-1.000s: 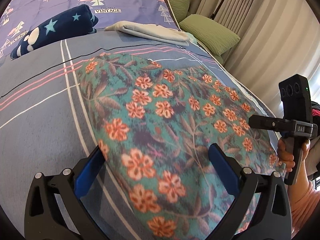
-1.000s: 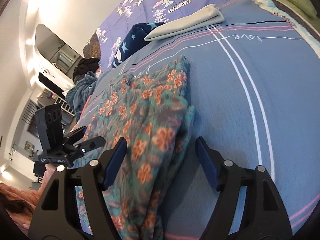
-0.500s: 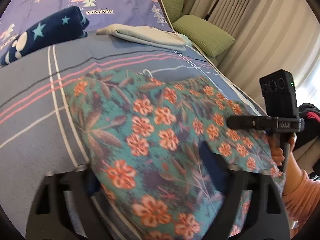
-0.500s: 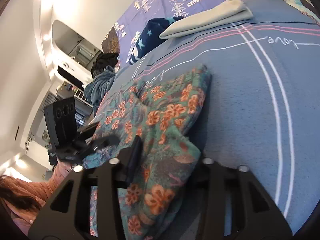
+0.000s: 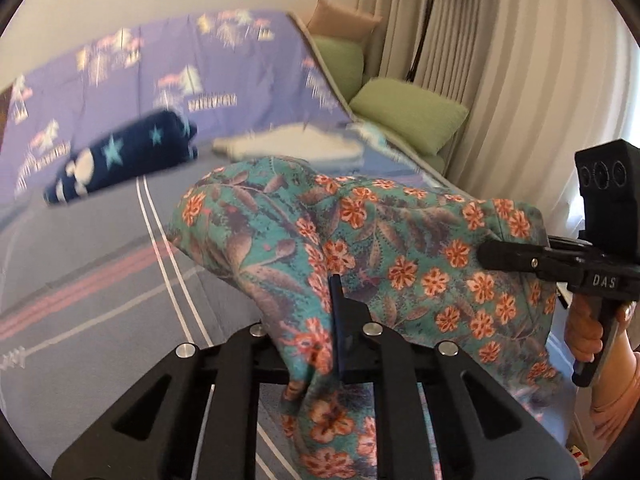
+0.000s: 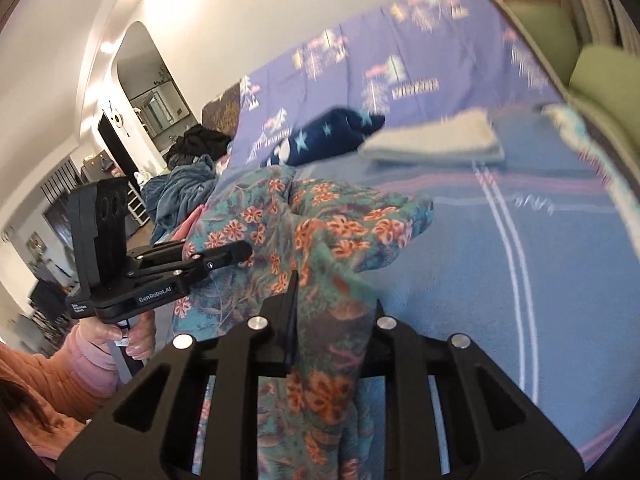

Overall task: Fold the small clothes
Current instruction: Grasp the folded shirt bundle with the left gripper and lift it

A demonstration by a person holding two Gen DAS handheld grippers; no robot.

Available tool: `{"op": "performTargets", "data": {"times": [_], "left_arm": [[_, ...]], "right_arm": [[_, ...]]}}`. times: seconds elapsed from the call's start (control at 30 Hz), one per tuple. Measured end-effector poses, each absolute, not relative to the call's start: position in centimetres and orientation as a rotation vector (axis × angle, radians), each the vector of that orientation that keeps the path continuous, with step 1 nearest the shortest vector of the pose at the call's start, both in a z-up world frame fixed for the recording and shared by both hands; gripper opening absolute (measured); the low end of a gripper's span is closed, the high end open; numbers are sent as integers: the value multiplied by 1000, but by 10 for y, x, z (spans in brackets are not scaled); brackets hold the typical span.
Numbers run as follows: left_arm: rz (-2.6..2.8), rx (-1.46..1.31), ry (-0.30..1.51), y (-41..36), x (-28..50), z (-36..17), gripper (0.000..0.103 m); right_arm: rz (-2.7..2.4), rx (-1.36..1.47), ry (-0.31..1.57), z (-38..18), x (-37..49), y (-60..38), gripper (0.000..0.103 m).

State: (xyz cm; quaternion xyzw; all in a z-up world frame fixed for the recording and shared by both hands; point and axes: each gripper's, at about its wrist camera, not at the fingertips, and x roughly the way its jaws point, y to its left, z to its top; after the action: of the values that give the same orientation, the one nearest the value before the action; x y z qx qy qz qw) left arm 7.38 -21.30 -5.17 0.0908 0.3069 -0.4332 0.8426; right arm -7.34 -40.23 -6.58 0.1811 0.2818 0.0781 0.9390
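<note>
A teal garment with orange flowers point(image 5: 400, 240) hangs bunched between both grippers, its near edge raised off the blue-grey bed cover point(image 5: 80, 300). My left gripper point(image 5: 320, 312) is closing, its jaws pinching a fold of the cloth. The right gripper point(image 5: 486, 254) shows at the right of the left wrist view, gripping the garment's other side. In the right wrist view the right gripper point(image 6: 324, 312) is closing too, with a fold of the floral garment point(image 6: 320, 224) pressed between its pads. The left gripper point(image 6: 242, 250) bites the cloth at the left there.
Farther up the bed lie a rolled navy garment with stars point(image 5: 120, 160) and a folded pale cloth point(image 5: 288, 144). Green pillows point(image 5: 408, 116) and a curtain point(image 5: 520, 80) stand at the right. A heap of dark clothes point(image 6: 192, 160) sits beyond the bed's left side.
Both grippers went from wide open around the flat garment's near edge to closed on it. They rose and carried the edge up, so the cloth now bunches.
</note>
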Motion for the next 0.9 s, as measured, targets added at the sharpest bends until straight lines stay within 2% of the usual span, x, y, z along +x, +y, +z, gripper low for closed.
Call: {"op": "performTargets", "data": {"times": [0.27, 0.43, 0.7, 0.9], "left_arm": [[-928, 186, 504, -205, 44, 2, 12], [-939, 205, 393, -221, 51, 58, 12], [-877, 202, 277, -276, 108, 145, 12], [-810, 260, 236, -329, 160, 173, 12]], "right_arm": [[104, 305, 423, -13, -108, -384, 19], [78, 268, 340, 33, -96, -395, 18], [-3, 203, 227, 119, -29, -441, 18], [-55, 291, 214, 139, 40, -500, 18]]}}
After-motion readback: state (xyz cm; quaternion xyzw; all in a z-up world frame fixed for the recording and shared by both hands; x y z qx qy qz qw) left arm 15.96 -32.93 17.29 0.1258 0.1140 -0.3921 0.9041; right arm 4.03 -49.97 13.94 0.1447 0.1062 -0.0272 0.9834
